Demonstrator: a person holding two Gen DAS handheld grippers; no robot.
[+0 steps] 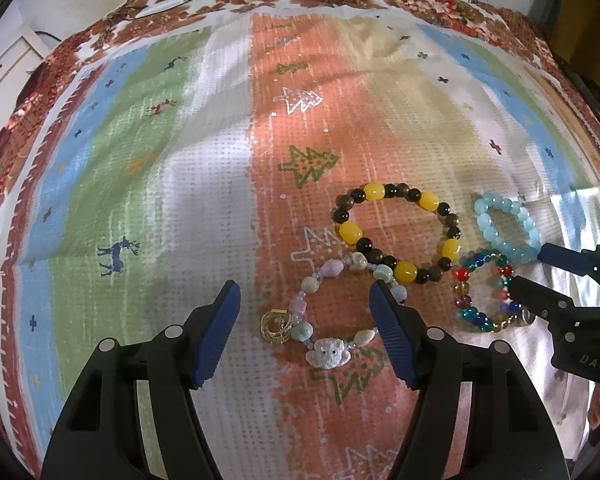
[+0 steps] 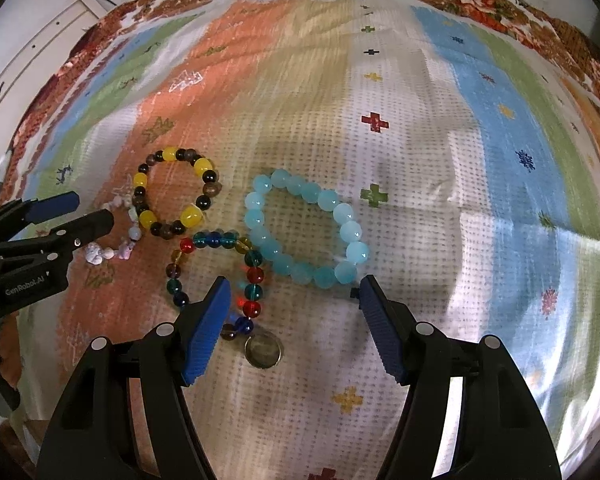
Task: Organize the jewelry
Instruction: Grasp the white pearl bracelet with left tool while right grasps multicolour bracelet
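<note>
Striped cloth [image 1: 148, 184] with reindeer and little trees covers the whole surface, and four bracelets lie bunched together on it, toward the near side.

Left gripper [image 1: 305, 334] hangs over the pastel charm bracelet [image 1: 340, 308], jaws apart, nothing between the pads. That bracelet's loop sits right in the gap, its right-hand beads just beside the right finger, and a small gold ring cluster [image 1: 277, 326] rests against its left edge. Just beyond, touching it at the far side, is the yellow-and-dark bead bracelet [image 1: 396, 232].

Right gripper [image 2: 295, 330] is also spread wide and empty. Below its gap lies a plain round ring [image 2: 263, 349], close to the near end of the multicoloured glass bracelet [image 2: 216, 276], whose loop runs away from the left finger toward the far left. The pale blue bracelet [image 2: 306, 230] lies just ahead, its long axis running left to right across the jaw line, its near beads close to the right fingertip.

My read: each hand has one piece lined up, left nearer the pastel one, right nearer the blue. Tangled neighbours could drag along.
</note>
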